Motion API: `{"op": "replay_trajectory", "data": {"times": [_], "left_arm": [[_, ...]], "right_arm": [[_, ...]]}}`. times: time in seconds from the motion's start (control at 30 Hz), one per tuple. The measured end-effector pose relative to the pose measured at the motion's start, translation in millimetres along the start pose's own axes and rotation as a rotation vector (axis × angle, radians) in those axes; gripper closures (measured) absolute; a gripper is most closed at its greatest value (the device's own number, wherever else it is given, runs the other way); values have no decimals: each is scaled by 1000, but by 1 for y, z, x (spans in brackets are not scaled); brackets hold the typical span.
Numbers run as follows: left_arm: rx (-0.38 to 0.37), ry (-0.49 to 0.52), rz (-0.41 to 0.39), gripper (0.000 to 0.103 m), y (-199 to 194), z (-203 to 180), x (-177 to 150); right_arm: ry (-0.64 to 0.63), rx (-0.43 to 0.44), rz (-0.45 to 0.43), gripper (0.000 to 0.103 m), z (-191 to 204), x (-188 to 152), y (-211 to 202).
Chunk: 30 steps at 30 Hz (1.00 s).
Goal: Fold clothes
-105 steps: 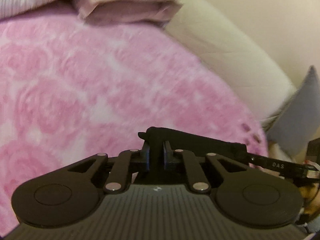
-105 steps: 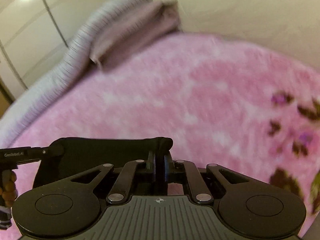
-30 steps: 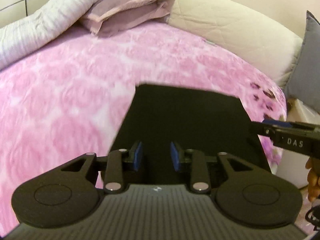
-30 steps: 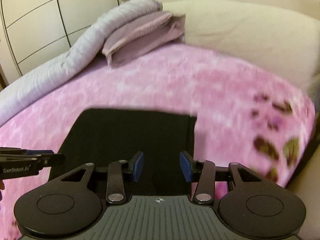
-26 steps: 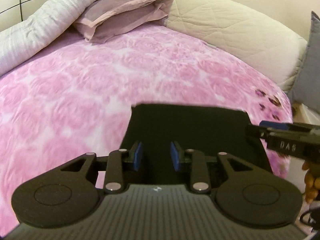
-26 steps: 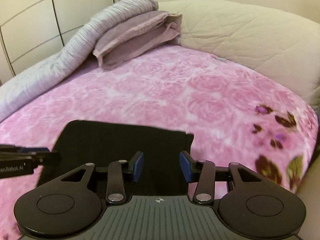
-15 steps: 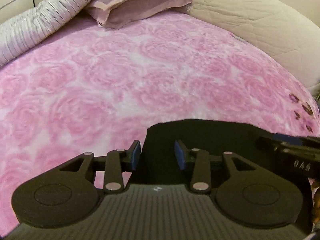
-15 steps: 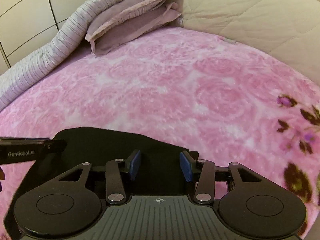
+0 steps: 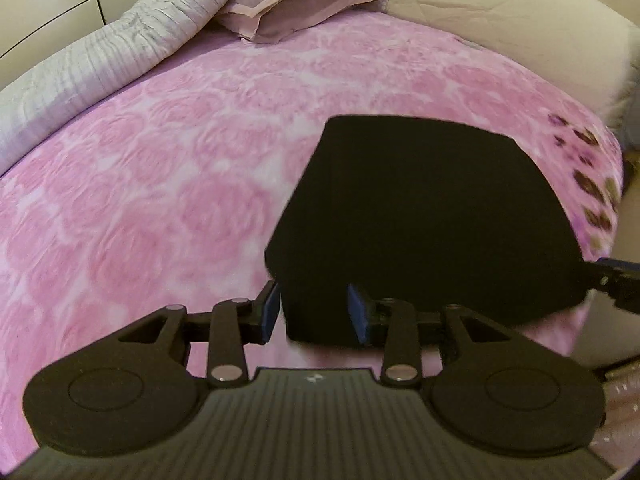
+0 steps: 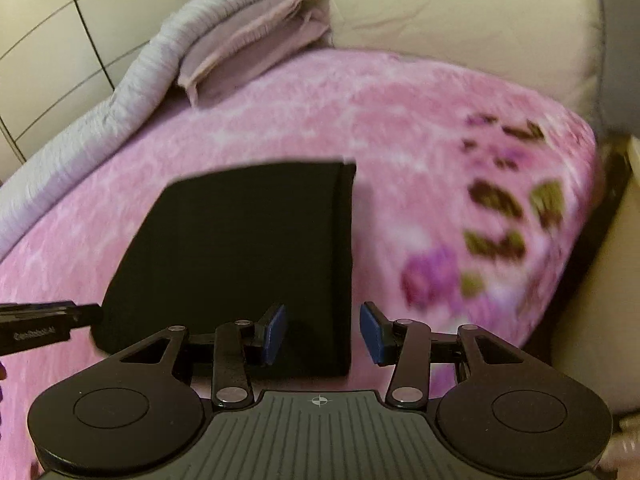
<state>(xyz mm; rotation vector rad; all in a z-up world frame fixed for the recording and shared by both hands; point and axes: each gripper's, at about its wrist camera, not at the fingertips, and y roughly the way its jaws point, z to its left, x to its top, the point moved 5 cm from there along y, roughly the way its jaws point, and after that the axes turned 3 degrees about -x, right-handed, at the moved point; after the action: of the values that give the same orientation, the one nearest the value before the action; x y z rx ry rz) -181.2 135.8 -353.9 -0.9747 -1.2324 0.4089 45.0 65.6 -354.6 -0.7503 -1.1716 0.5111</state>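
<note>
1. The black garment (image 9: pixel 424 216) lies flat on the pink blanket (image 9: pixel 168 184), folded into a compact block, toward the bed's right edge and near your side of it. Nothing is lifting it.
2. Your left gripper (image 9: pixel 314 312) has its fingers apart. The garment's near-left corner sits in the gap, but the blue pads (image 9: pixel 271 309) aren't pressing on it. No grip.
3. Your right gripper (image 10: pixel 323 334) also has its fingers apart. The garment's right edge runs up through the gap, closer to the left pad; the pads stand clear of the cloth.
4. Key geometry: the garment lies straight ahead of both sets of fingers, its near edge spanning from one gripper to the other. Each gripper is at one near corner, so neither hand looks nearer overall.
5. Long axis: hard to call through the fisheye. In the right wrist view it reads a bit longer going away from you than across; in the left view it looks wider. Treat it as roughly square.
6. My read: the fold looks finished or nearly so. If another fold is wanted, you'd take both near corners and carry them away from you to the far edge.
7. Risk: layered cloth; a shallow pinch may grab only the top layer.
</note>
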Motion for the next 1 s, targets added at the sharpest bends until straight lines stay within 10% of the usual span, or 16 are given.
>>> {"op": "replay_trajectory", "data": {"times": [0.77,1.0], "left_arm": [[3,2,-83,61,-106,-18,-66],[-179,-131,-94,52,-90,10,-57]], "right_arm": [[-70,31,-51,57,31,-52,-96],[-25,58,-18,55,19,-54,-85]]}}
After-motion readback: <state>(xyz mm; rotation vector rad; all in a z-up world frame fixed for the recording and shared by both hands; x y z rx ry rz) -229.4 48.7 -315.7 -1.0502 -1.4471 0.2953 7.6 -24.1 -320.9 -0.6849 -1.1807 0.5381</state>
